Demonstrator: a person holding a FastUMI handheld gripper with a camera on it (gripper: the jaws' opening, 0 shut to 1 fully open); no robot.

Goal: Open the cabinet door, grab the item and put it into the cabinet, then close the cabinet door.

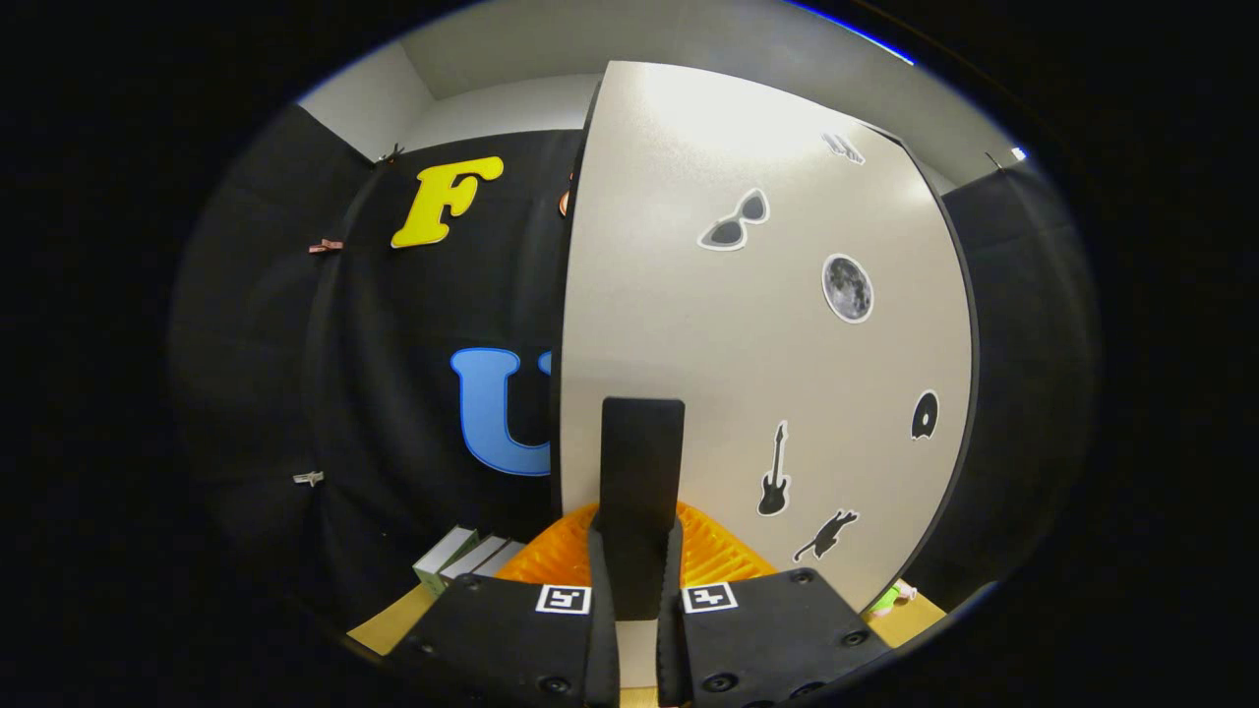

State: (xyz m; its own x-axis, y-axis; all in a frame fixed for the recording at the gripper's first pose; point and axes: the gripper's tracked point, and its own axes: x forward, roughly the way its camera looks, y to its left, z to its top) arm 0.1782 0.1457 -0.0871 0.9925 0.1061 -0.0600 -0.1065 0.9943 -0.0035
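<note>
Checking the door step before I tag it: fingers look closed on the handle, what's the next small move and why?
Probably pull the handle back and swing the cabinet door further round its hinge. The gripper sits shut on the dark upright handle, both fingers pressing its lower end, and the door with stickers stands right ahead of them. I can't see the cabinet's inside, so how far it is open is unclear.

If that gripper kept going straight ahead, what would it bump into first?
The gripper is already shut on the black handle, so straight ahead it would meet the pale cabinet door that the handle appears mounted on; depth is hard to judge.
</note>
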